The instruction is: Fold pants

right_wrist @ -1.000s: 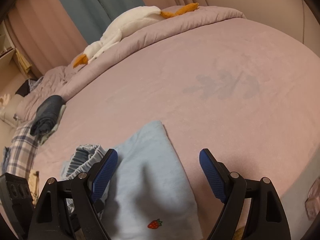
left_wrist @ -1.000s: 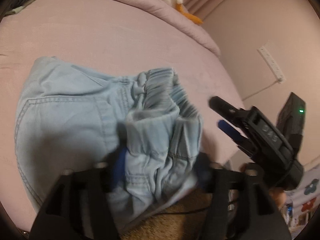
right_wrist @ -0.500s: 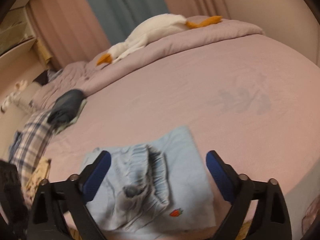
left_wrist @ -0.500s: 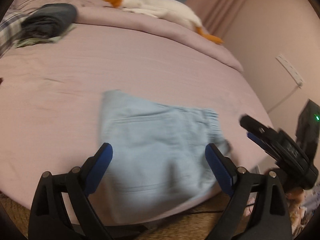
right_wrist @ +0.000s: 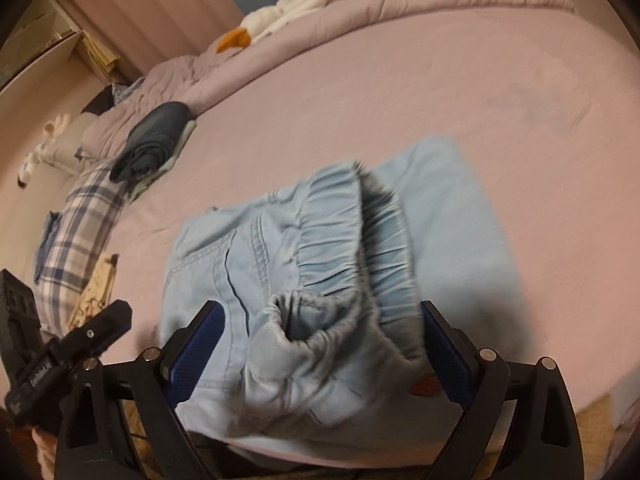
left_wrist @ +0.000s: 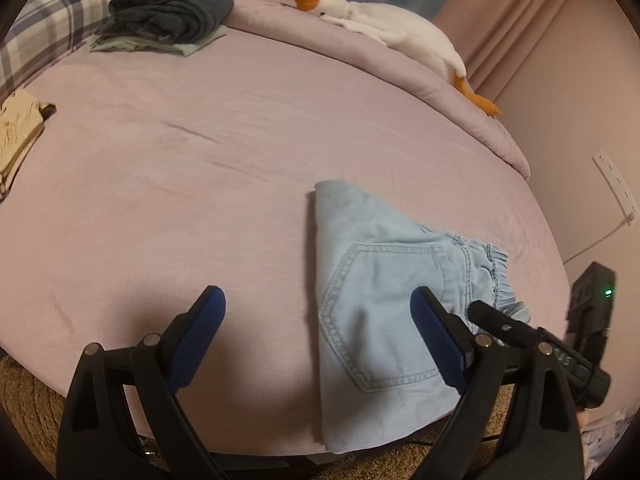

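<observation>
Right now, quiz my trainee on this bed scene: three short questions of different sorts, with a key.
1. True or false: the left tool grips the folded light-blue denim pants.
2. What lies on the pink bedsheet by the far quilt? A) white plush goose B) red ball C) laptop
3. Fill in: the right tool is ___.

Key: 1 false; 2 A; 3 open.

1. A home bedroom: a bed (left_wrist: 240,152) under a pink sheet
2. A plush goose (left_wrist: 384,36) lies on the rolled duvet (right_wrist: 400,4)
3. Folded clothes (left_wrist: 168,12) (dark, stacked) and curtains (left_wrist: 516,12) behind
</observation>
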Tool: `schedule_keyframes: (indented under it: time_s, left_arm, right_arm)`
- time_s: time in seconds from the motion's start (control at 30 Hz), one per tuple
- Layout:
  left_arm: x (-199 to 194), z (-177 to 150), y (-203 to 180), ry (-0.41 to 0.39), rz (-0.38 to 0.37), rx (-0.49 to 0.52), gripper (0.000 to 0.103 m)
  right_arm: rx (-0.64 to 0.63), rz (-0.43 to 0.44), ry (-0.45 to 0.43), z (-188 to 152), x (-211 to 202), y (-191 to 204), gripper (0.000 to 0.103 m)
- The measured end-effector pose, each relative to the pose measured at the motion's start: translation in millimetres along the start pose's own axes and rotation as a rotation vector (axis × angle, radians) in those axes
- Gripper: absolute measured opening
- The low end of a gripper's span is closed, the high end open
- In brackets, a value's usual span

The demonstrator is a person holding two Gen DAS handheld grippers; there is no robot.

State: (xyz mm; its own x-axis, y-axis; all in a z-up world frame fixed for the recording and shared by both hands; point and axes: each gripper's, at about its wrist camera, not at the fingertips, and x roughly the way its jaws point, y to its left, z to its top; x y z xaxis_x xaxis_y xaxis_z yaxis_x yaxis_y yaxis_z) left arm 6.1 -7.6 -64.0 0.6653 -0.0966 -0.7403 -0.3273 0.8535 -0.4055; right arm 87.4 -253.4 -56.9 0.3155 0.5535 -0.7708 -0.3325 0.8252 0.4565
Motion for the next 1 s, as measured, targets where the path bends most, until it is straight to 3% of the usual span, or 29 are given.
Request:
schedule_keyframes:
  time_s: [0.03,0.1,0.13,0.17,0.27,0.33,0.47,0.53,0.63,0.7,0.8,1.0]
  left_arm:
    - [0,0,3,0.001,-0.010,-0.008,0.094]
    - [2,-1,8,0.009,-0.028,-0.026,0.094]
    - [3,0,9,0.012,-0.032,-0.032,0.094]
    - [5,1,10,0.016,-0.040,-0.039,0.094]
    - [7,1,9,0.025,-0.068,-0.040,0.093]
    - [9,2,5,0.024,-0.092,-0.033,0.092]
    - [22,10,-10,0.045,-0.150,-0.008,0.083]
    - [34,16,-20,0.068,-0.154,0.018,0.061]
    - [54,21,-30,0.108,-0.143,0.049,0.044]
    - [66,21,-35,0.143,-0.148,0.065,0.043]
    - [77,14,-34,0.167,-0.133,0.067,0.044]
    - [63,-6,-27,0.180,-0.174,0.074,0.045]
  right_arm:
    - [0.017,0.019,0.017,-1,6,-2,0.093]
    - [0.007,0.022,0.012,-2,9,0,0.079]
    - [0.001,0.002,-0.001,-2,9,1,0.060]
    - [0.009,-0.003,-0.007,-2,8,-2,0.050]
    - [0.039,0.038,-0.017,0,-1,-5,0.036]
    - [0.035,0.073,-0.071,4,-21,-3,0.032]
    - [-0.001,0.023,-0.206,12,-68,0,0.032]
    - [-0.015,-0.003,-0.191,12,-68,-6,0.032]
    - [0.021,-0.087,-0.127,6,-48,-24,0.032]
    - [0.040,-0.144,-0.103,0,-36,-36,0.032]
    - [0.032,-0.139,-0.107,-5,-34,-42,0.032]
    - [0.050,-0.129,-0.102,-7,-38,-44,0.035]
